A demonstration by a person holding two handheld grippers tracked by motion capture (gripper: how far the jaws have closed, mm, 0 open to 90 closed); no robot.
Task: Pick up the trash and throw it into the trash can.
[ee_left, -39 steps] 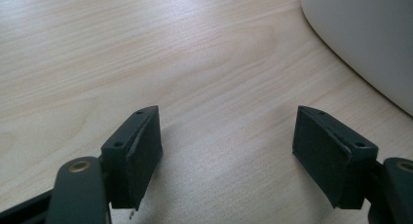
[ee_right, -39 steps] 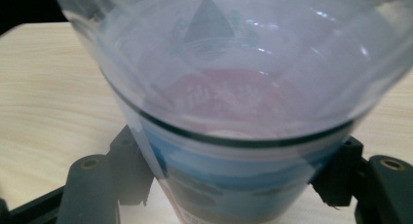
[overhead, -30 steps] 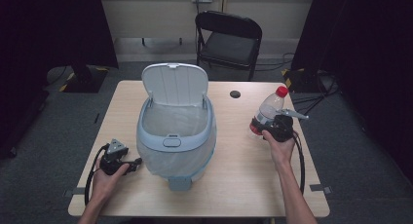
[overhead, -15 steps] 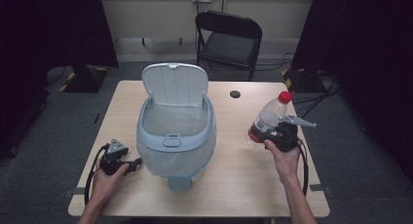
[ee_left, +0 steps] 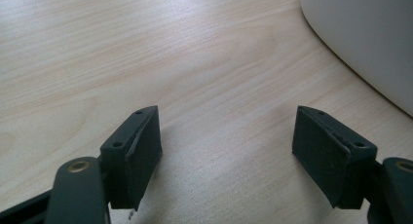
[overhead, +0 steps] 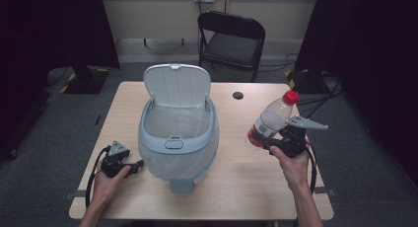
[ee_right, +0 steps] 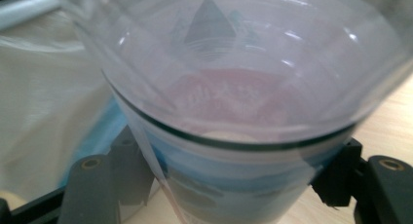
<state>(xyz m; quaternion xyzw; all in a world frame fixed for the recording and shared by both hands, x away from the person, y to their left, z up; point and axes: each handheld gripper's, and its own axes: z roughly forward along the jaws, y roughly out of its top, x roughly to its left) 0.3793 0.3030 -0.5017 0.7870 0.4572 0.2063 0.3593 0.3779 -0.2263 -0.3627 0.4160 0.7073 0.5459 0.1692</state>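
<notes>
One bottle (overhead: 268,121), clamped near its base in the right tool (overhead: 266,144), has risen off the desk (overhead: 236,187) since a second ago, tilted, right of the open bin (overhead: 177,138); disposal likely follows. Left tool (overhead: 138,164) rests wide, empty.

Light wood table (overhead: 246,187) w/ open-lidded bin (overhead: 178,138) standing mid-left.

Clear bottle (overhead: 268,122), red cap (overhead: 291,96); pale-blue bin (overhead: 178,138).
</notes>
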